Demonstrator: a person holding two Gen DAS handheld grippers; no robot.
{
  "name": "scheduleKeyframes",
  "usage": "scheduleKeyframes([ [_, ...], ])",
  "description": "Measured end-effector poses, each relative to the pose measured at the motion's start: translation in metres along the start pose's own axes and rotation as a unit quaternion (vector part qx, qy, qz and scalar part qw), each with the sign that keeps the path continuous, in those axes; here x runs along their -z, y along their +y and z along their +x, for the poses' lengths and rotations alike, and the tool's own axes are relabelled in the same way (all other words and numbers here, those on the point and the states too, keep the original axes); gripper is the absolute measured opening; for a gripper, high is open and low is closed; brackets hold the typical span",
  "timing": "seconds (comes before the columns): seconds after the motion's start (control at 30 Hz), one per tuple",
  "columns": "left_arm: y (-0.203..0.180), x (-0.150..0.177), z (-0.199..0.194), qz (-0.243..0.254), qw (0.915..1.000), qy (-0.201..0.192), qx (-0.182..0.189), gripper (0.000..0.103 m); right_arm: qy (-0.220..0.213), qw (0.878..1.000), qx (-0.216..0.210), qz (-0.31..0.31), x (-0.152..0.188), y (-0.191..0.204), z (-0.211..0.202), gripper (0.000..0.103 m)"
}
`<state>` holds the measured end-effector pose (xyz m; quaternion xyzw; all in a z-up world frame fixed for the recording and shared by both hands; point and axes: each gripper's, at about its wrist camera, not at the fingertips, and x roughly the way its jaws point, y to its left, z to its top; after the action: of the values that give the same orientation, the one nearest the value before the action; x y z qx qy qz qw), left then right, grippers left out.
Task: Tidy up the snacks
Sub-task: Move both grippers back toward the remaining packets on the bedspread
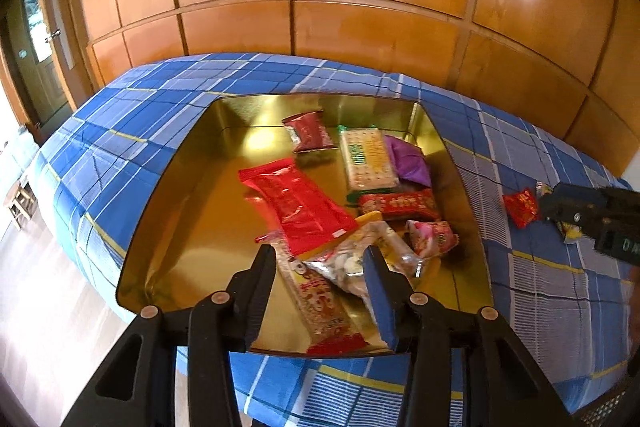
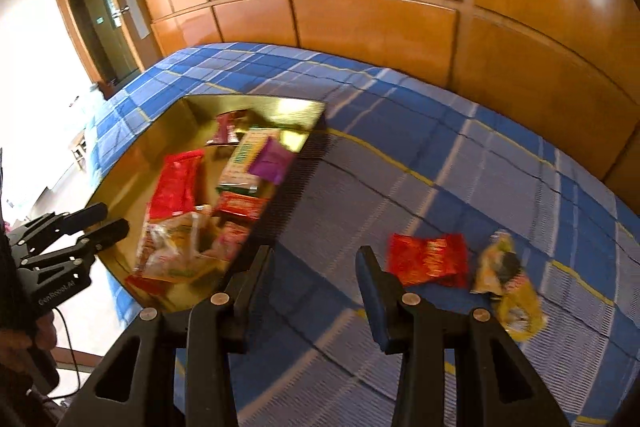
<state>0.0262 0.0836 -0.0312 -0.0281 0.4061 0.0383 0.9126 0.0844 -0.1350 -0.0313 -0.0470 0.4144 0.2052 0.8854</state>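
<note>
A gold tray (image 1: 192,155) sits on a bed covered with a blue plaid sheet (image 1: 152,115), with a wall of orange wooden panels (image 1: 360,39) behind it. Inside the tray lie about eight snack packets: a long red packet (image 1: 296,203) near the middle, a dark red one (image 1: 312,131) toward the far edge, a pale cracker pack (image 1: 368,159) with a purple packet (image 1: 408,159) just beside it along the right wall, a red patterned bar (image 1: 396,205), a pink packet (image 1: 432,237), a clear crinkled bag (image 1: 360,263) and a long printed bar (image 1: 320,299) at the near edge. The near ones overlap, so the count is uncertain.

The left gripper (image 1: 322,259) hangs over the tray's near edge, jaws apart with nothing pinched; they partly hide the clear bag.

Outside the tray, on the sheet to its right, lie two more snacks: a red packet (image 2: 428,259) and a yellow packet (image 2: 508,283), touching or nearly so. The right gripper (image 2: 316,263) hovers over bare sheet between tray and red packet, jaws apart and empty. This view is blurred, so printing is unreadable.
</note>
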Motion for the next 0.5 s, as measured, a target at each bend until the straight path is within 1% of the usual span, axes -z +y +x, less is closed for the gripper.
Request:
scheduleKeyframes([
  [0.3,-0.029,-0.002,0.001,0.036,0.9992,0.003,0.017,0.046,0.004,0.998,0.061,0.034,0.011,-0.07,-0.022,0.043],
  [0.5,-0.055,-0.004,0.0,0.072,0.9968,0.003,0.034,0.046,0.017,0.992,0.109,0.062,0.024,-0.127,-0.035,0.043],
])
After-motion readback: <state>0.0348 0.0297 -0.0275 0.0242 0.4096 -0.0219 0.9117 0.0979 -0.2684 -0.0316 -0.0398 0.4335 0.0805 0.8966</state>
